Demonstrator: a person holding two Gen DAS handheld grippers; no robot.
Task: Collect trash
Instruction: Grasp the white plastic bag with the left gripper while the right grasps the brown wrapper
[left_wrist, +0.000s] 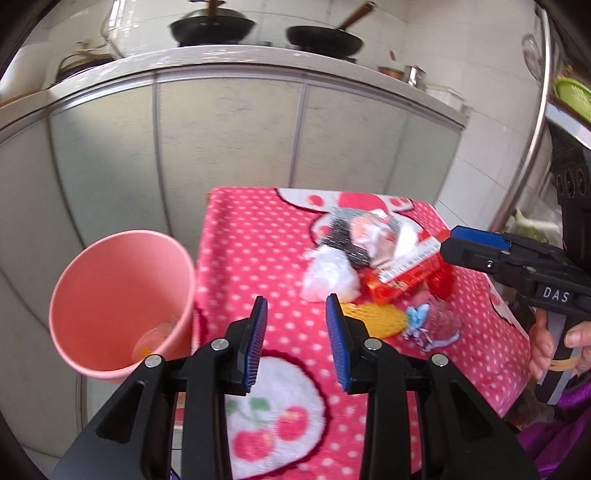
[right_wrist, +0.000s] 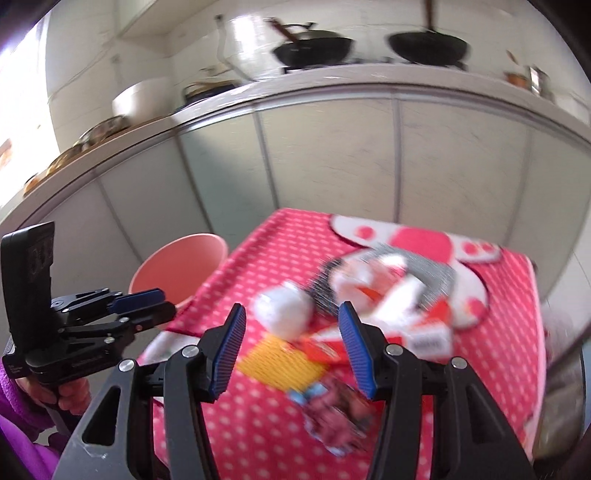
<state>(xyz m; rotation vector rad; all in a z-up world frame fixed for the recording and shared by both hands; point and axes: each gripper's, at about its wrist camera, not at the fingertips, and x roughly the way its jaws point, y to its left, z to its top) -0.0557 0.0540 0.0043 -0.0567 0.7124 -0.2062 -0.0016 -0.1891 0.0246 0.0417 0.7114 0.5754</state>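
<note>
Our left claw is open, nothing between the blue pads, hovering over the near part of the table with its pink polka-dot cloth. Just ahead of its right finger sits the trash pile: a white crumpled wad, a yellow mesh piece just beside the fingertip, a red carton behind that, a silver-and-white wrapper at the far side, and a pink-blue printed packet to the right. All of it lies on the cloth, items touching or overlapping.

Our right claw is open too, empty, above the same pile. In its view the white wad sits between the fingers, with the yellow mesh and the printed packet nearer the camera. This view is motion-blurred, so fine detail is unreadable.

From the left wrist view, the right claw comes in from the right edge, tips close to the red carton; we cannot tell whether they touch.

The pink bin stands left of the table, just beside its edge, mouth open, with something pale orange at the bottom.

Behind: grey cabinet doors, with two dark woks on the worktop above.
</note>
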